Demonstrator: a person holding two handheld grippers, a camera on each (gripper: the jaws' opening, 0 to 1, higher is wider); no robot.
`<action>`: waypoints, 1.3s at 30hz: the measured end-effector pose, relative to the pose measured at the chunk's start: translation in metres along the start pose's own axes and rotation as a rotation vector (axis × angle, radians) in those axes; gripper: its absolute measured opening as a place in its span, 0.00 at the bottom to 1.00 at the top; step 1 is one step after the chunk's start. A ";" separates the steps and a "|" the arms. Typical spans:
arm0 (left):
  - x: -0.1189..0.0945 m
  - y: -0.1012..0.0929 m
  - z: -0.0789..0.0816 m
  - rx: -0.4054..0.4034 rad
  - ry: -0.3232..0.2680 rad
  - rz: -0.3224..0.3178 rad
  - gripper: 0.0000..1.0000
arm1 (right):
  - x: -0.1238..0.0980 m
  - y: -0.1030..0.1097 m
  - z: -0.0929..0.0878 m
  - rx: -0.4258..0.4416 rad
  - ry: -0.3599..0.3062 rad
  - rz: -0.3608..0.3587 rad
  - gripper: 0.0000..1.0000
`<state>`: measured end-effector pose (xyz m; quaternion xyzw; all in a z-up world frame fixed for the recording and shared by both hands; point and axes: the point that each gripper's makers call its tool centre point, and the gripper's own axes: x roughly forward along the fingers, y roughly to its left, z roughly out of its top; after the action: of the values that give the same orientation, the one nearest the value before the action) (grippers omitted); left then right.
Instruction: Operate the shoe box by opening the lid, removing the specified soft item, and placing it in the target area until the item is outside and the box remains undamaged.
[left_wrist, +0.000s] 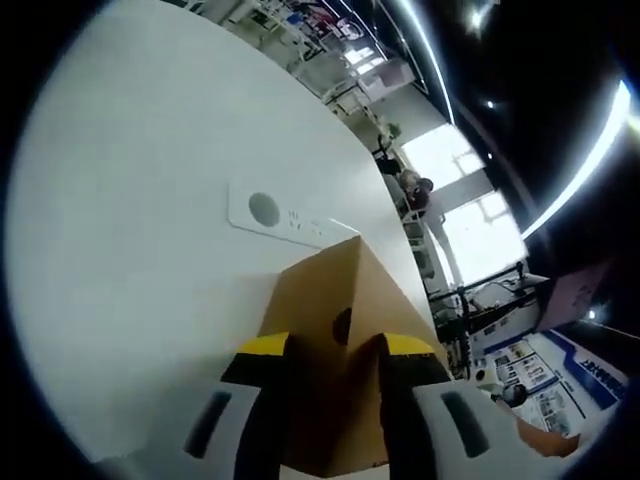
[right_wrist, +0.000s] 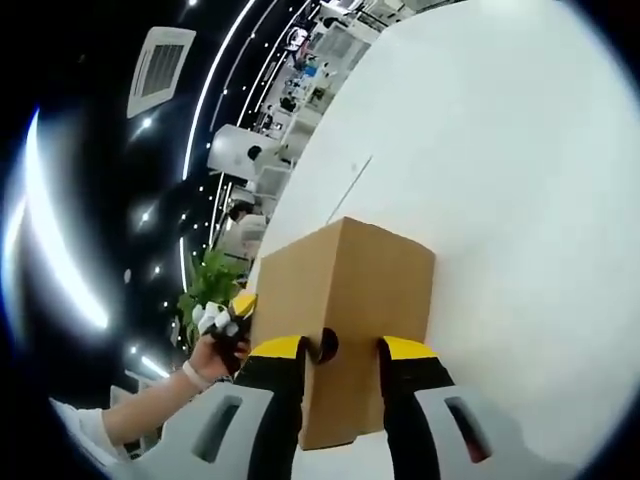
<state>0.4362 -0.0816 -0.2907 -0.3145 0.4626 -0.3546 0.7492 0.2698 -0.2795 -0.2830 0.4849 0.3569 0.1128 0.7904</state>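
Left gripper view: shoe box (left_wrist: 335, 300) on white counter (left_wrist: 130, 250), lid down | left gripper (left_wrist: 335, 355) and right gripper (right_wrist: 340, 360) each straddle an end, jaws parted | step: lid opening | next: lift evenly.

Bare white table (left_wrist: 130, 200) surrounds the cardboard box (left_wrist: 340, 300); socket panel (left_wrist: 285, 217) lies behind.

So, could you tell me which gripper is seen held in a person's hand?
The left gripper: the right gripper view catches it gripped by a hand beside the cardboard box; no hand appears on the right gripper.
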 end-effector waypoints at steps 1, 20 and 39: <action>0.000 0.000 0.000 -0.001 -0.002 0.001 0.33 | 0.000 0.000 0.000 0.000 0.001 0.000 0.28; -0.003 -0.001 -0.005 -0.012 -0.004 0.008 0.33 | 0.000 -0.001 0.006 0.015 -0.017 -0.014 0.28; -0.007 -0.004 -0.009 -0.027 -0.036 0.019 0.33 | 0.002 0.000 0.009 0.003 -0.009 -0.020 0.28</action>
<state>0.4249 -0.0788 -0.2877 -0.3268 0.4568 -0.3353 0.7564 0.2770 -0.2851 -0.2815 0.4832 0.3583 0.1022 0.7923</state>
